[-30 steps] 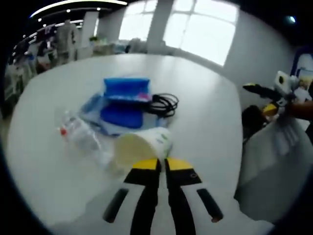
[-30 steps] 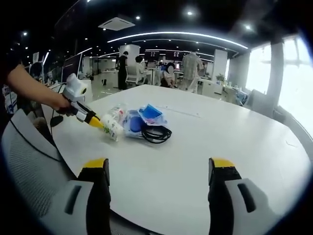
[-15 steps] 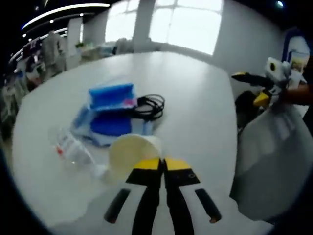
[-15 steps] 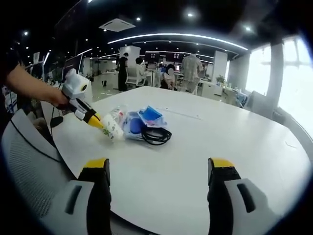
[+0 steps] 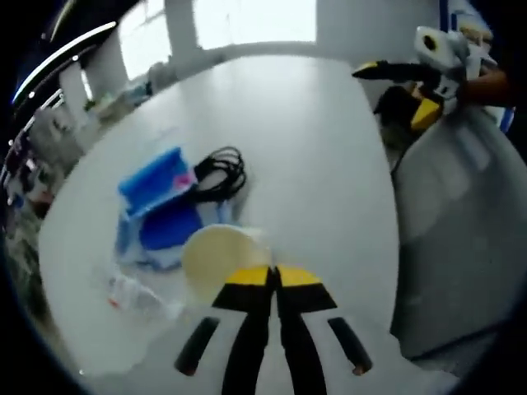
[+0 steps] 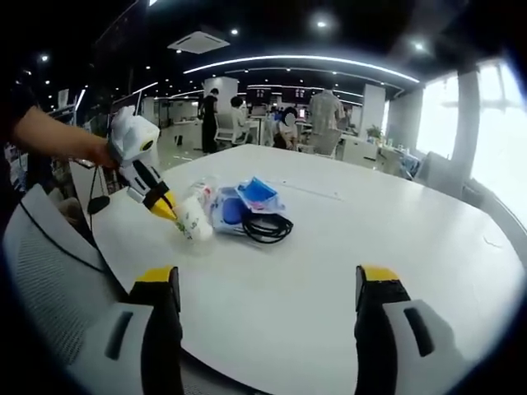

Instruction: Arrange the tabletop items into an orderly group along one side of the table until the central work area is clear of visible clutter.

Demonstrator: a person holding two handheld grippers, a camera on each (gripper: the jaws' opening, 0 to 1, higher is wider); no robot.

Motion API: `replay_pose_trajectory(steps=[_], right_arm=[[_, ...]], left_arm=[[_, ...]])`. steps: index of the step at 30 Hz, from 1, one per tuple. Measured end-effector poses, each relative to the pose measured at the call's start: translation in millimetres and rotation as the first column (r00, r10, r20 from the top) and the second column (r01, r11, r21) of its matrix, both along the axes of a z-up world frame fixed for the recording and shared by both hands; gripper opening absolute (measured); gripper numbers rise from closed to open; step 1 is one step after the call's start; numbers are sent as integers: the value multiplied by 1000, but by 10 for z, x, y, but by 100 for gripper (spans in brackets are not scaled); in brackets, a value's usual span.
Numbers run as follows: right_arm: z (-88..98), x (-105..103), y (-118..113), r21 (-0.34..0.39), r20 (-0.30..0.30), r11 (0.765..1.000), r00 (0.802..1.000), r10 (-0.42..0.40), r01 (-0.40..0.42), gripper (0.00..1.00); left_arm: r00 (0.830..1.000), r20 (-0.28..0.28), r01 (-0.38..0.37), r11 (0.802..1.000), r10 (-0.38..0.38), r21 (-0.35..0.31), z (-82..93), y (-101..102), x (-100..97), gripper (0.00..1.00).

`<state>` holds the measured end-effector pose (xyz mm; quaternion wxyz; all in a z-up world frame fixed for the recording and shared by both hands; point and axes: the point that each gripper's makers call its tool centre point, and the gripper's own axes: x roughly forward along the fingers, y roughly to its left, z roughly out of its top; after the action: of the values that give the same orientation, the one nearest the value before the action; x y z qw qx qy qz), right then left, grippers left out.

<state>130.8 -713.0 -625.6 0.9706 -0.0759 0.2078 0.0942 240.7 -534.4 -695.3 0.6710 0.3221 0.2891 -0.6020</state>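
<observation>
Left gripper view: I've tipped my left gripper (image 5: 272, 274), jaws pinching the paper cup (image 5: 216, 260), steeper beside the blue pouches (image 5: 158, 206); my right gripper (image 6: 268, 284) (gaping, empty) waits.

We see strong daylight pouring through the windows (image 6: 482, 140), blown out to white in both views. Ceiling lights (image 6: 321, 22) dot the dark office behind. The white table (image 6: 370, 222) reflects a soft glare. The left gripper view is smeared with motion blur; the right gripper view is sharper. Fisheye bending curves everything toward the edges.
</observation>
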Motion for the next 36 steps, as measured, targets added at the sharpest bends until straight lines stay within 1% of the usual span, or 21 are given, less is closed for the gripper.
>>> replay_pose_trajectory(steps=[1, 3, 6, 8, 10, 13, 16, 19, 22, 25, 28, 32, 34, 36], right_arm=[[0, 1, 3, 4, 0, 1000, 1000, 1, -1, 89], [0, 2, 8, 9, 0, 1000, 1000, 2, -2, 90], [-4, 1, 16, 13, -1, 1000, 1000, 4, -4, 92], [-6, 2, 19, 14, -2, 1000, 1000, 4, -4, 92], [-12, 0, 18, 14, -4, 1000, 1000, 4, -4, 92], [-12, -1, 13, 13, -4, 1000, 1000, 2, -2, 92], [-16, -2, 9, 10, -6, 1000, 1000, 1, -1, 92], [-19, -3, 7, 8, -8, 1000, 1000, 1, -1, 91], [-18, -2, 4, 8, -8, 1000, 1000, 0, 0, 91], [-19, -2, 1, 6, -8, 1000, 1000, -2, 2, 90], [-19, -3, 3, 6, -9, 1000, 1000, -2, 2, 90], [-20, -3, 4, 5, -9, 1000, 1000, -1, 1, 90], [-20, -3, 3, 3, -9, 1000, 1000, 0, 0, 90], [-18, -2, 3, 3, -8, 1000, 1000, -1, 1, 90]], left_arm=[[1000, 13, 18, 1000, -19, 23, -1, 4, -7, 0], [999, 26, 44, 998, -45, 45, 0, -3, -20, 0], [992, 59, 103, 989, -109, 104, -11, 0, -42, 0], [983, 77, 155, 975, -169, 158, -37, 4, -78, 0], [973, 90, 191, 963, -211, 190, -55, -6, -105, 0], [962, 99, 228, 947, -255, 225, -86, -20, -147, 0], [937, 117, 285, 915, -329, 287, -121, -8, -177, 0], [928, 119, 305, 902, -353, 305, -143, -21, -212, 0], [923, 121, 314, 897, -366, 312, -146, -37, -234, 1], [919, 127, 321, 895, -373, 309, -138, -56, -245, 5], [922, 126, 318, 901, -367, 296, -109, -78, -262, 7], [921, 136, 317, 904, -366, 286, -76, -82, -262, 9], [922, 139, 315, 910, -361, 271, -31, -86, -269, 11], [927, 138, 307, 919, -347, 248, 16, -93, -276, 14]])
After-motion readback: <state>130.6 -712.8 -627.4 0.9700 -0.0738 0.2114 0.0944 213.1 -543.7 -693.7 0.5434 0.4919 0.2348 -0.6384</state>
